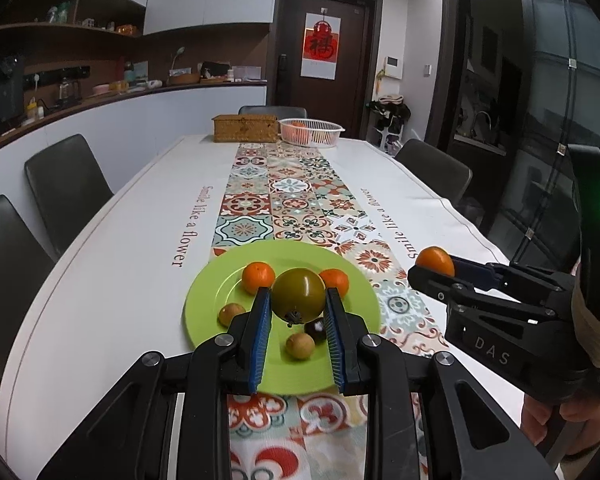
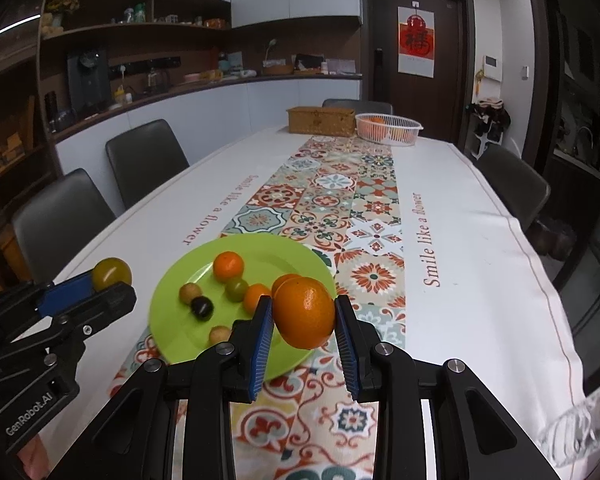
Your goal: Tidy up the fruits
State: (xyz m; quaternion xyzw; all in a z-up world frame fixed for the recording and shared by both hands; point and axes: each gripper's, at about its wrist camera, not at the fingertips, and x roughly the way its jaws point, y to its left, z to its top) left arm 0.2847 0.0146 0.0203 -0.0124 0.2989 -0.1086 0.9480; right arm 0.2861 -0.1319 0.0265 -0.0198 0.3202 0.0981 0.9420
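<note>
From the left wrist view, the left gripper points forward and downward over the surface, its blue pads pressed against both sides of a greenish-brown tomato, stem end down. The tomato hangs above the green plate, which lies directly below and ahead of the fingers. On the plate, two small oranges sit just beyond the fingertips, one to each side of the tomato; two small tan fruits and a dark one lie between and beside the fingers. To the right, level with this gripper, the right gripper is tilted the same way, closed on an orange; a person's hand grips its handle from below. Far ahead, a white basket and a wicker box stand at the surface's far end.

From the right wrist view, the right gripper clamps the orange between its pads, held above the plate's near right edge. The plate and its loose fruit lie ahead and to the left. Further left, the left gripper holds the tomato at its tip, well clear of the surface.
</note>
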